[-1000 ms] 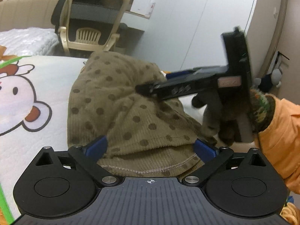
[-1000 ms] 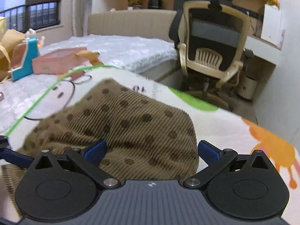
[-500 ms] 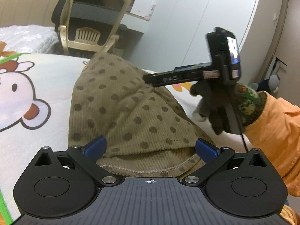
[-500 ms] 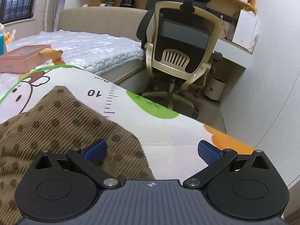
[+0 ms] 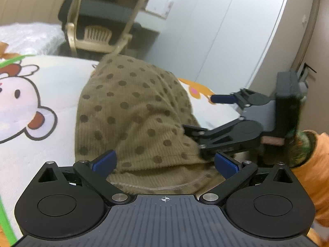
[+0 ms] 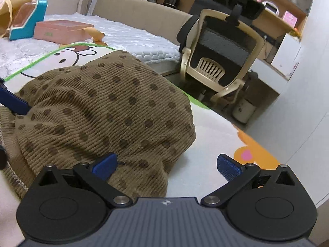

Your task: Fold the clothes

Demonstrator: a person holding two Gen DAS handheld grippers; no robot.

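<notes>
Both sets of jaws gape wide and empty: the left gripper (image 5: pixel 164 162) squarely faces the dotted brown garment (image 5: pixel 133 113) heaped mid-frame on the cartoon mat (image 5: pixel 41 94), while the right gripper (image 6: pixel 166 164) catches only its right edge, so left's nearer.

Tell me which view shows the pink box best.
The right wrist view: the pink box lies in plain sight on the white bed, beside a blue toy. The left wrist view does not show it.
</notes>
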